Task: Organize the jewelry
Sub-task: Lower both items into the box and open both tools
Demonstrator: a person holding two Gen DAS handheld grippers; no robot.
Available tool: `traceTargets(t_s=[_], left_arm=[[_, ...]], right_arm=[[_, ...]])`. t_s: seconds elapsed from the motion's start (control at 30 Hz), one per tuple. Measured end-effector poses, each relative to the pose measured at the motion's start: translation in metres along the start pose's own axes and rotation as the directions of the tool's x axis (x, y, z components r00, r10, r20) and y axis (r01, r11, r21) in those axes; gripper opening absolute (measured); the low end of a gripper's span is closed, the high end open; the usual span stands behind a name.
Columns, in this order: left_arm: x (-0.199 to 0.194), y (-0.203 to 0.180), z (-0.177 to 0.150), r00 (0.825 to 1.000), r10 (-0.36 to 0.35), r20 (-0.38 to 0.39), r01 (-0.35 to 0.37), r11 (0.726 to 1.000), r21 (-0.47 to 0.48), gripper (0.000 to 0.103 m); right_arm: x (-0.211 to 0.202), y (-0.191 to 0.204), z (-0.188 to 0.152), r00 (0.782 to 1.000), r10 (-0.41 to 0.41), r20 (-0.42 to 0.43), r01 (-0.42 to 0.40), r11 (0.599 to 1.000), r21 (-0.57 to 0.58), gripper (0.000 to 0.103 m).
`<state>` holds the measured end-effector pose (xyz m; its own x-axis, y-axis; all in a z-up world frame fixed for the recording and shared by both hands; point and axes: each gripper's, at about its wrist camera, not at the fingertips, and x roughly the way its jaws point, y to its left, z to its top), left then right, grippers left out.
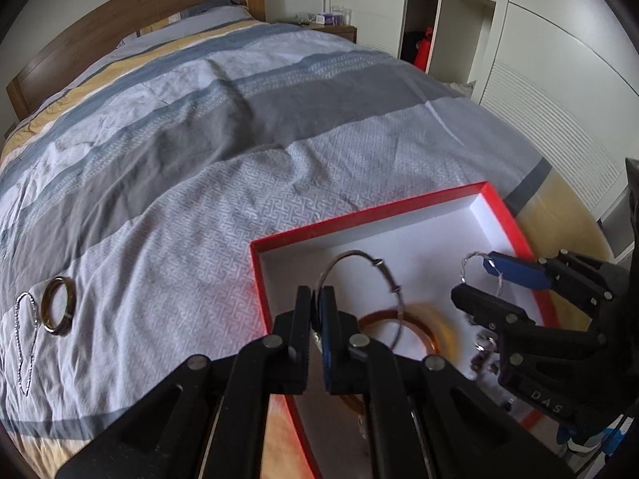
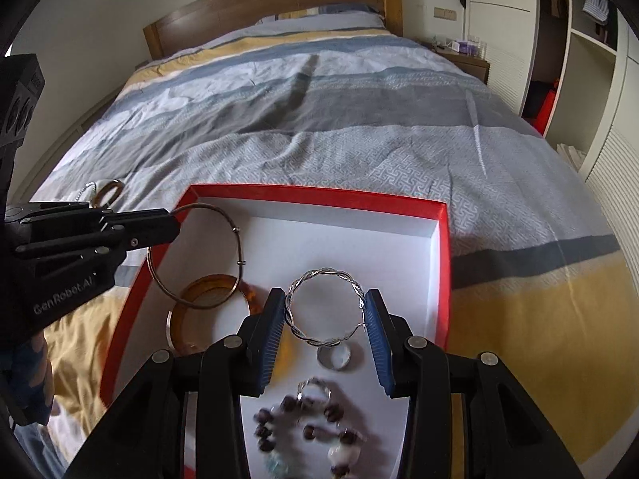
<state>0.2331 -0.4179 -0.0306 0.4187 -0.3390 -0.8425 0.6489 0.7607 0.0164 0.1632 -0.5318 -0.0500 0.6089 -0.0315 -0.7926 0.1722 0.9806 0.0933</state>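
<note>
The job looks well past halfway, judging by what's in the red box [image 2: 439, 247] vs. what's left on the bedspread [image 1: 199, 199]. Inside the box already: an amber bangle [image 2: 211, 291] lying on the white floor at the left, a small clear ring [image 2: 334, 358] nearer the middle, and a beaded bracelet [image 2: 307, 427] at the near end (blurred, so bead details can't be read). Two more pieces are on their way in — the left gripper [image 1: 318, 311] has its fingers pinched together on a thin wire bangle [image 2: 217, 239], which hangs over the box's left edge above the amber one, and the right gripper [image 2: 325, 321] holds a twisted silver bangle [image 2: 323, 307] spanning between its blue pads [image 2: 375, 343], jaws held apart by the hoop itself, over the middle of the box. Whether either hoop touches the box floor can't be told. Left to do, as far as the views show: a brown bangle [image 1: 59, 305] and a fine silver chain [image 1: 26, 339] lie just beside each other on the bedspread, well apart from the box, off to its left. So approx. two items remain after these two get released, and the left side is the nearer one for fetching them.
</note>
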Motion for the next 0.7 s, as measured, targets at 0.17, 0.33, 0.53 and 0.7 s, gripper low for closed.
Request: traceTargets(t_s=[0.17,0.33,0.53,0.7], left_arm=[[0.025,0.006,0.004,1.000,0.021,-0.022,-0.021,1.000,-0.004,0.004],[0.037,0.010,0.003,0.999,0.032,-0.037,-0.032,0.999,-0.006,0.004],[0.041,0.011,0.005,0.997,0.047,-0.054,-0.047,0.999,-0.003,0.005],[0.041,0.011,0.006,0.997,0.043,-0.063,-0.044,0.999,-0.018,0.008]], right_arm=[[0.022,0.000,0.008,0.998,-0.035,-0.051,0.033,0.999,-0.035,0.040],[0.031,0.005,0.010,0.994,-0.074,-0.084,0.067,0.994,-0.089,0.040],[0.032,0.005,0.010,0.993,-0.073,-0.095,0.063,0.992,-0.106,0.040],[0.029,0.009,0.009,0.992,-0.080,-0.093,0.068,0.990,-0.124,0.047]])
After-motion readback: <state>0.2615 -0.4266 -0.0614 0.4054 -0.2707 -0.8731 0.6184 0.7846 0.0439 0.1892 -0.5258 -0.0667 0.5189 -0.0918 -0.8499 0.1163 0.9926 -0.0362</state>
